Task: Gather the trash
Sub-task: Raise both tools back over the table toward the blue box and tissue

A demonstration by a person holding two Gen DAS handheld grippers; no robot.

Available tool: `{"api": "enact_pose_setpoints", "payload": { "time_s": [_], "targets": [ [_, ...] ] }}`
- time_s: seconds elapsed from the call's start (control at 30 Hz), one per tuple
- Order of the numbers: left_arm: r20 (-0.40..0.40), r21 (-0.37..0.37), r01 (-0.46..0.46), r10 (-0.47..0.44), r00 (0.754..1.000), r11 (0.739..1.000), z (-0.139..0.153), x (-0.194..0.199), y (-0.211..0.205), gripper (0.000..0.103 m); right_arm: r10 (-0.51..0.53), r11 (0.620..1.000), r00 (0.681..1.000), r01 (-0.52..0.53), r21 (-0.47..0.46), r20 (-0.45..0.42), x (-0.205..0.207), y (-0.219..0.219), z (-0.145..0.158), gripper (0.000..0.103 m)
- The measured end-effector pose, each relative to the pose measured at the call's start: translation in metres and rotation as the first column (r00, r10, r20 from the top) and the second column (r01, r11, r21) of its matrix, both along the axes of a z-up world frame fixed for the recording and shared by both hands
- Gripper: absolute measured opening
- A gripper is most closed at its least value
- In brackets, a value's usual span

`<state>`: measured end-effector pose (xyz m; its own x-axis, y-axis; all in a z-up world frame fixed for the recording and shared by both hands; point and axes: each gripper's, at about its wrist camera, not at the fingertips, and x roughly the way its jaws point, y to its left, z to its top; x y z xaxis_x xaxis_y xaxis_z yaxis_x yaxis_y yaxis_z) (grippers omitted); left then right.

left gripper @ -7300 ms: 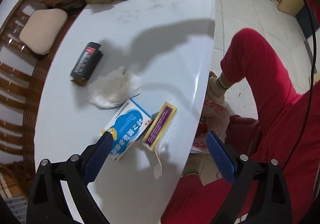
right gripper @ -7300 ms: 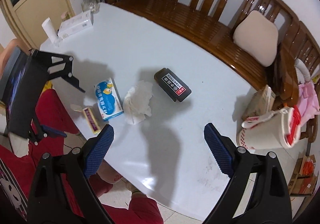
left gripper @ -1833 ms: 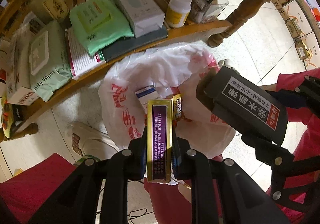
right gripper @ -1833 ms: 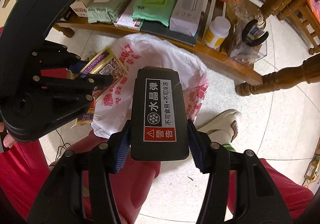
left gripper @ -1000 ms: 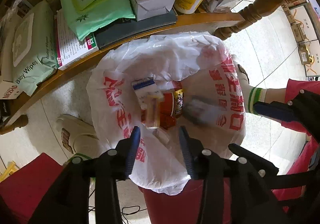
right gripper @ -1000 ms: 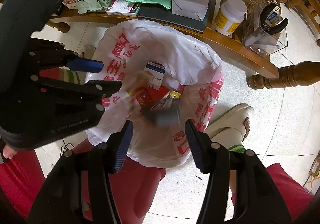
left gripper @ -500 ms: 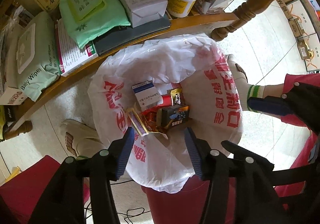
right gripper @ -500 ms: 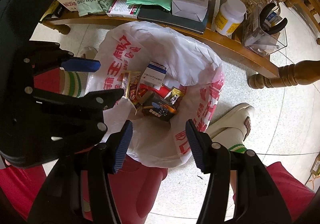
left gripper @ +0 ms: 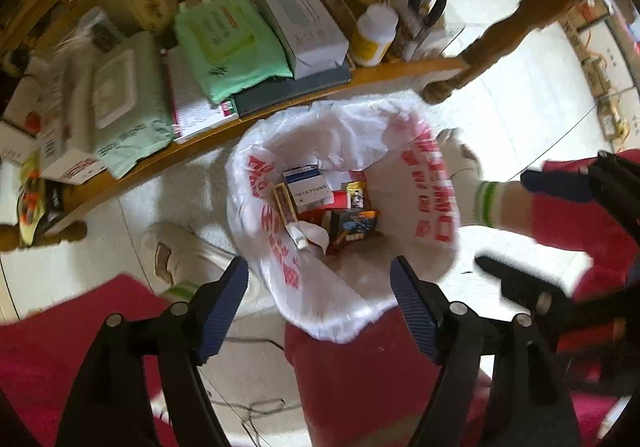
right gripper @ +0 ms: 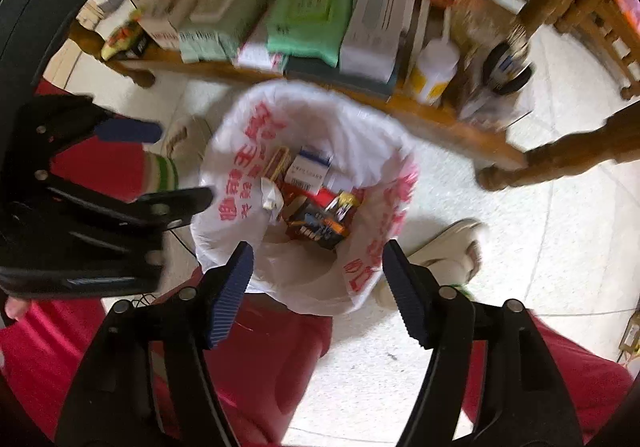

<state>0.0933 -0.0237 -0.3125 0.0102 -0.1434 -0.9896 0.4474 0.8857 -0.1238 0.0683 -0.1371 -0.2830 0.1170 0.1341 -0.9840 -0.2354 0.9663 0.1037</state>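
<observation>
A red bin lined with a white plastic bag (left gripper: 400, 151) with red print stands on the floor; it also shows in the right wrist view (right gripper: 360, 135). Inside lie the dark box (left gripper: 354, 225), the purple and gold box (left gripper: 285, 203) and a blue and white box (left gripper: 308, 187). The dark box (right gripper: 316, 227) and the blue and white box (right gripper: 310, 165) show in the right wrist view too. My left gripper (left gripper: 320, 287) is open and empty above the bin's near rim. My right gripper (right gripper: 316, 271) is open and empty above the bin as well.
A low wooden shelf (left gripper: 280, 107) behind the bin holds wipe packs, boxes and a yellow-labelled bottle (left gripper: 374, 35). A turned table leg (left gripper: 512, 31) stands at the right. The person's red trouser legs (right gripper: 260, 359) and slippered feet (left gripper: 176, 251) flank the bin.
Both grippers have opened wider and pulled back from the bin since half a second ago. The dark box and the purple box, dropped a second ago, lie still in the bag.
</observation>
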Motion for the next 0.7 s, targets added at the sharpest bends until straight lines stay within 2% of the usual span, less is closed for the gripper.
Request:
{"api": "enact_pose_setpoints", "payload": {
  "time_s": [0.07, 0.13, 0.23, 0.27, 0.37, 0.4, 0.5, 0.63, 0.7],
  "targets": [
    [0.007, -0.028, -0.027, 0.028, 1.000, 0.999, 0.029, -0.004, 0.008, 0.075, -0.001, 1.000, 0.998, 0.000, 0.008, 0.058, -0.001, -0.008, 0.032, 0.070],
    [0.045, -0.039, -0.059, 0.061, 0.997, 0.997, 0.073, -0.006, 0.019, 0.081, -0.002, 1.000, 0.991, -0.001, 0.018, 0.134, 0.000, -0.017, 0.072, 0.078],
    [0.096, -0.040, -0.115, 0.119, 0.988, 0.992, 0.129, 0.000, 0.031, 0.086, 0.021, 1.000, 0.968, -0.025, 0.014, 0.250, 0.005, -0.028, 0.135, 0.086],
    [0.116, -0.052, -0.144, 0.149, 0.982, 0.988, 0.154, 0.005, 0.036, 0.086, 0.034, 0.999, 0.959, -0.037, 0.007, 0.282, 0.007, -0.030, 0.153, 0.087],
    [0.161, -0.112, -0.221, 0.237, 0.958, 0.969, 0.204, 0.020, 0.049, 0.090, 0.073, 0.997, 0.933, -0.078, 0.000, 0.353, 0.017, -0.037, 0.211, 0.089],
    [0.205, -0.124, -0.266, 0.287, 0.936, 0.956, 0.228, 0.026, 0.055, 0.092, 0.077, 0.996, 0.926, -0.086, 0.009, 0.369, 0.022, -0.041, 0.226, 0.089],
    [0.276, -0.128, -0.325, 0.349, 0.896, 0.937, 0.269, 0.041, 0.060, 0.093, 0.065, 0.995, 0.907, -0.091, 0.042, 0.415, 0.036, -0.054, 0.266, 0.090],
    [0.271, -0.185, -0.344, 0.384, 0.883, 0.920, 0.304, 0.058, 0.058, 0.095, 0.047, 0.996, 0.883, -0.077, 0.046, 0.467, 0.058, -0.069, 0.310, 0.090],
    [0.286, -0.183, -0.356, 0.396, 0.872, 0.916, 0.318, 0.065, 0.054, 0.095, 0.065, 0.995, 0.872, -0.090, 0.029, 0.485, 0.065, -0.071, 0.324, 0.090]
  ]
}}
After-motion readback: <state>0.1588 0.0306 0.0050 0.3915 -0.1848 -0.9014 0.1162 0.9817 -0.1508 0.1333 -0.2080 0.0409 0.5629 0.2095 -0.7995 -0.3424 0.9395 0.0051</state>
